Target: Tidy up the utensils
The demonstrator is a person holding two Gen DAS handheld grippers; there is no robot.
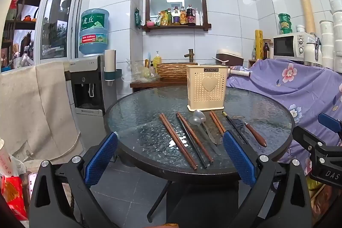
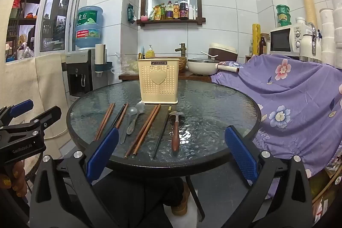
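Two grippers wide apart, empty, before the glass table (image 1: 132,112)
Chopsticks (image 1: 178,140) and spoons (image 1: 197,119) lie before the cream holder (image 1: 206,89)

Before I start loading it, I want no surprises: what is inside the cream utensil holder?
Nothing pokes above the rim of the cream utensil holder. Its perforated walls hide the inside, so the bottom cannot be checked. All utensils in view lie on the glass table.

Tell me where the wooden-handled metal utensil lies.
In the right wrist view, the wooden-handled metal utensil lies on the round glass table, rightmost in the row, beside the black chopsticks.
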